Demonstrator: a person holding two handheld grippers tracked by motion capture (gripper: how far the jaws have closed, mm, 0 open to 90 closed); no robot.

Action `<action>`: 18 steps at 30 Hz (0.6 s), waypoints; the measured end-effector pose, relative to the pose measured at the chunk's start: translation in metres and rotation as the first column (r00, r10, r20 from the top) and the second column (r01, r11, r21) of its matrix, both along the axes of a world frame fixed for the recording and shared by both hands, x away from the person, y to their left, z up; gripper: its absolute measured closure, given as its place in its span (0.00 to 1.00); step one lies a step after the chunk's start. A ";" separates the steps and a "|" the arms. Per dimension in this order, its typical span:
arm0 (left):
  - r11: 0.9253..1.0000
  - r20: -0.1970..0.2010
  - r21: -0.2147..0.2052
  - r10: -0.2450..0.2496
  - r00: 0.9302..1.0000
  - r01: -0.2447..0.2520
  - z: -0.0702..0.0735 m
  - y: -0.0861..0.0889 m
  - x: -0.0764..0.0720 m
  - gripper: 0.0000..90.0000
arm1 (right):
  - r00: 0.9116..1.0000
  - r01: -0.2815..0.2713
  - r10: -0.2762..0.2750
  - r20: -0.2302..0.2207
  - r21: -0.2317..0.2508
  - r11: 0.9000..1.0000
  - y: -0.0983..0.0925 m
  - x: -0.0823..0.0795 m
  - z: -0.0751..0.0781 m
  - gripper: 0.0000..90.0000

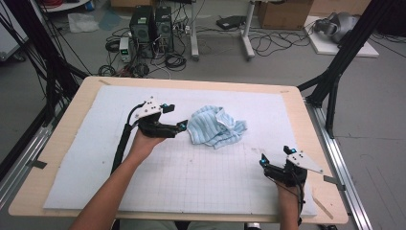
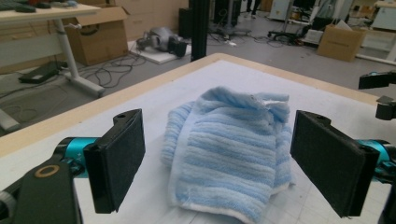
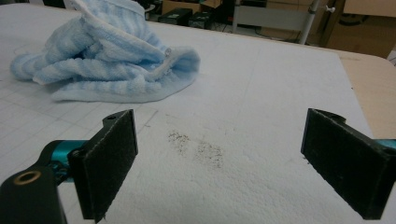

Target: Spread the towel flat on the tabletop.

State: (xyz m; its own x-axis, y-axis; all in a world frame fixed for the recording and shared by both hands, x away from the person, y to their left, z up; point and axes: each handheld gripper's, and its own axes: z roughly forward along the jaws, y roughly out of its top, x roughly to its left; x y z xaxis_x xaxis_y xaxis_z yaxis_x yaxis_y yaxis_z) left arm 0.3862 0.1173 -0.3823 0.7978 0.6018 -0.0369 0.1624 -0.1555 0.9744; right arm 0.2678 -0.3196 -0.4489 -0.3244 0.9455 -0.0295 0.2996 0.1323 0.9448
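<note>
A crumpled light-blue striped terry towel (image 1: pixel 216 126) lies bunched in a heap on the white gridded foam mat (image 1: pixel 182 182) that covers the pale wooden table (image 1: pixel 62 139). The towel sits a little beyond the middle of the mat, its white-edged hem turned toward the person's side.

The left gripper (image 1: pixel 172 117), black with teal joints, is held just beside the towel's left edge, pointing at it. In the left gripper view its two black padded jaws are spread wide, with the towel (image 2: pixel 229 154) lying between and just beyond them, not yet touched by either pad.

The right gripper (image 1: pixel 275 155) rests near the mat's front right corner, well apart from the towel. In the right gripper view its jaws are likewise spread wide over bare mat, where a small dark smudge (image 3: pixel 196 147) marks the surface; the towel (image 3: pixel 107 60) lies farther off toward the upper left.
</note>
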 end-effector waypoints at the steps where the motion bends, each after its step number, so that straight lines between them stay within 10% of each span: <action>1: 1.000 -0.007 -0.001 -0.006 1.000 0.006 -0.001 -0.003 0.001 0.20 | 1.000 0.000 0.000 0.000 0.000 1.000 0.000 0.000 0.000 0.11; 10: 0.995 -0.070 0.096 -0.026 0.997 0.033 -0.016 -0.036 0.022 0.25 | 1.000 -0.001 0.001 -0.003 -0.003 1.000 0.000 0.000 0.000 0.11; 18: 0.971 -0.138 0.238 0.029 0.990 0.004 -0.041 -0.058 0.044 0.28 | 1.000 -0.003 0.003 -0.007 0.000 1.000 0.000 0.000 0.000 0.11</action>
